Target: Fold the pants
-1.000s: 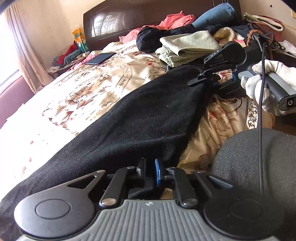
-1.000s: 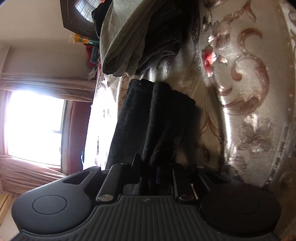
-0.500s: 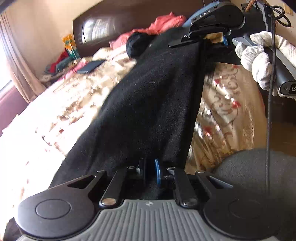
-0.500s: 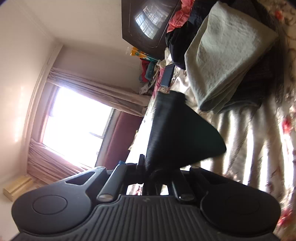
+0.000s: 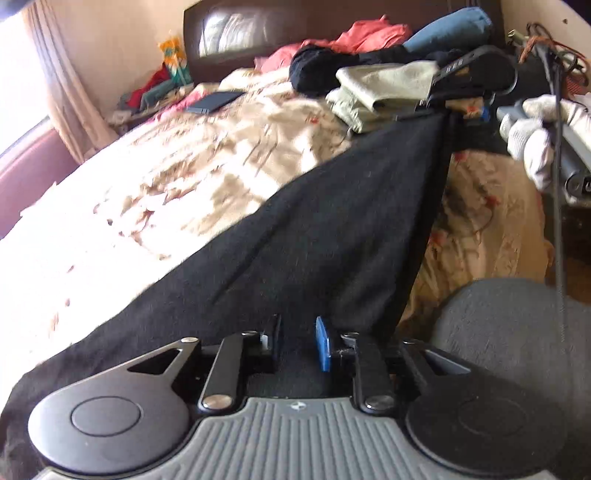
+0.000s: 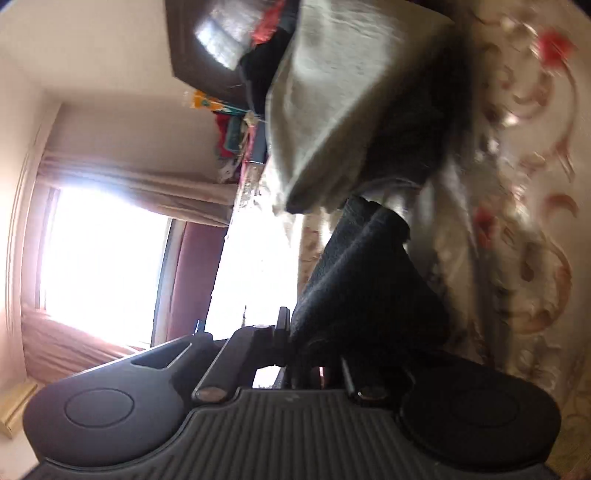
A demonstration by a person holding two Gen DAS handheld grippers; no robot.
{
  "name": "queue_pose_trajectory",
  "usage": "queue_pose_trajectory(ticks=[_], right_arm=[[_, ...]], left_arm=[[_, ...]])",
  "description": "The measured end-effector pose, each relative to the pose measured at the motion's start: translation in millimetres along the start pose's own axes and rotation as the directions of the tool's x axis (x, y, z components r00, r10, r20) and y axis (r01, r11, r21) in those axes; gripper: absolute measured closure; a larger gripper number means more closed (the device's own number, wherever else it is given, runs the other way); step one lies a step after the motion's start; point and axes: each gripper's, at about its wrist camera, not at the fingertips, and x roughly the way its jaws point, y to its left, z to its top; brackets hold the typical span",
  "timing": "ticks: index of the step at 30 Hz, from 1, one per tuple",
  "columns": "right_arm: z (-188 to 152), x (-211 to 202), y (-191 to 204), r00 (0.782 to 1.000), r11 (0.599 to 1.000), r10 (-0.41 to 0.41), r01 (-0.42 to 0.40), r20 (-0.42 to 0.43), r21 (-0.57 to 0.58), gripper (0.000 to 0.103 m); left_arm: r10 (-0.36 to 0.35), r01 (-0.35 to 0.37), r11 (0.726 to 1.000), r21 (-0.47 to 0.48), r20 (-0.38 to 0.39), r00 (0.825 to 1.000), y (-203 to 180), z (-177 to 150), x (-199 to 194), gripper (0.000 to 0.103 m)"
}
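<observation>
**A:** So where are we with the black pants (image 5: 332, 229)? They're stretched between both grippers, hanging just above the bed (image 5: 184, 177), with the loose side trailing down onto the quilt off to our left.

**B:** Yep. Left gripper (image 5: 297, 343) has its fingers pinched on the near end, cloth bunched right between the pads. Right gripper (image 5: 448, 110) is clamped on the far end, up by the folded green pile (image 5: 376, 88). The right wrist view shows the fabric gathered in its fingers too (image 6: 306, 343).

**A:** So the long axis runs straight from our left fingers away toward the right ones, near end to far end?

**B:** Right, roughly along the bed edge toward the headboard (image 5: 295, 33). We reckon the next fold means bringing one end over to meet the other, and both hands are already at the ends.
</observation>
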Motion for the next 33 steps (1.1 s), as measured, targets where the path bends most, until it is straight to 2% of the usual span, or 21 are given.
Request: queue_pose_trajectory(ticks=[1, 2, 4, 5, 6, 8, 9, 11, 14, 17, 19, 20, 23, 24, 26, 27, 28, 29, 31, 33], right_arm=[[3.5, 6.1, 2.1, 1.000, 1.000, -0.017, 0.017, -0.019, 0.015, 0.096], [5.3, 10.9, 4.7, 0.999, 0.999, -0.027, 0.029, -0.037, 0.030, 0.096], [1.3, 16.7, 35.5, 0.999, 0.997, -0.023, 0.020, -0.040, -0.079, 0.096], [-2.2, 16.1, 52.3, 0.999, 0.991, -0.017, 0.012, -0.036, -0.133, 0.096], [-12.1, 18.4, 76.2, 0.999, 0.982, 0.003, -0.011, -0.044, -0.186, 0.096], [-25.1, 24.4, 120.9, 0.994, 0.962, 0.076, -0.095, -0.082, -0.256, 0.096], [-33.3, 28.7, 142.2, 0.990, 0.950, 0.101, -0.127, -0.102, -0.286, 0.096], [-61.0, 40.3, 192.2, 0.975, 0.908, 0.157, -0.204, -0.155, -0.365, 0.096], [-119.9, 61.5, 253.0, 0.948, 0.823, 0.173, -0.288, -0.266, -0.491, 0.096], [-211.1, 105.8, 292.5, 0.903, 0.717, 0.093, -0.353, -0.419, -0.601, 0.096], [-295.1, 125.4, 299.3, 0.848, 0.628, 0.004, -0.415, -0.530, -0.659, 0.096], [-332.3, 135.7, 297.2, 0.823, 0.573, -0.039, -0.446, -0.566, -0.688, 0.096], [-436.2, 154.3, 279.6, 0.798, 0.348, -0.186, -0.491, -0.573, -0.798, 0.096], [-478.4, 148.2, 265.4, 0.767, 0.288, -0.256, -0.521, -0.588, -0.804, 0.096], [-518.3, 138.5, 245.5, 0.707, 0.297, -0.331, -0.551, -0.626, -0.780, 0.092], [-537.0, 117.4, 234.0, 0.701, 0.267, -0.356, -0.557, -0.617, -0.787, 0.091], [-548.4, 101.2, 230.2, 0.718, 0.215, -0.360, -0.557, -0.595, -0.802, 0.090], [-551.3, 98.5, 226.3, 0.729, 0.185, -0.356, -0.558, -0.584, -0.809, 0.090], [-550.6, 103.2, 227.2, 0.739, 0.157, -0.349, -0.559, -0.576, -0.814, 0.090], [-551.1, 111.8, 233.3, 0.738, 0.164, -0.343, -0.562, -0.581, -0.811, 0.090]], left_arm=[[0.001, -0.004, 0.999, -0.038, -0.058, 0.998, 7.3, -9.8, 10.8, 0.064], [-0.004, 0.000, 0.997, -0.078, -0.054, 0.999, 12.7, -16.1, 11.7, 0.064], [-0.018, 0.010, 0.987, -0.159, -0.049, 0.999, 22.6, -18.5, 0.0, 0.064], [0.002, -0.006, 0.986, -0.166, -0.022, 1.000, 24.6, -19.7, -10.4, 0.064], [0.038, -0.037, 0.987, -0.156, 0.007, 0.999, 25.9, -23.0, -22.2, 0.064], [0.090, -0.090, 0.984, -0.152, -0.011, 0.996, 34.4, -33.6, -35.4, 0.064], [0.102, -0.105, 0.980, -0.168, -0.023, 0.994, 41.3, -39.9, -41.0, 0.064], [0.116, -0.112, 0.967, -0.227, 0.003, 0.993, 63.4, -57.6, -62.1, 0.064], [0.194, -0.162, 0.922, -0.352, 0.057, 0.979, 102.2, -84.8, -101.2, 0.064], [0.298, -0.226, 0.854, -0.468, 0.084, 0.951, 137.4, -116.0, -144.4, 0.063], [0.386, -0.305, 0.806, -0.507, 0.061, 0.920, 153.6, -143.9, -168.2, 0.063], [0.413, -0.332, 0.784, -0.525, 0.041, 0.910, 160.4, -158.5, -176.6, 0.063], [0.435, -0.363, 0.712, -0.601, -0.028, 0.900, 172.1, -200.9, -190.0, 0.062], [0.438, -0.371, 0.690, -0.621, -0.050, 0.898, 172.7, -214.4, -192.9, 0.063], [0.437, -0.380, 0.666, -0.642, -0.078, 0.896, 171.5, -232.1, -196.3, 0.062], [0.429, -0.376, 0.657, -0.653, -0.085, 0.899, 170.5, -239.9, -197.5, 0.062], [0.421, -0.368, 0.651, -0.664, -0.088, 0.903, 170.4, -245.7, -197.2, 0.063], [0.411, -0.359, 0.646, -0.674, -0.089, 0.907, 171.3, -250.4, -196.3, 0.063], [0.397, -0.344, 0.647, -0.680, -0.085, 0.914, 172.2, -255.2, -192.2, 0.062], [0.389, -0.338, 0.655, -0.676, -0.081, 0.917, 173.0, -254.0, -188.6, 0.062]])
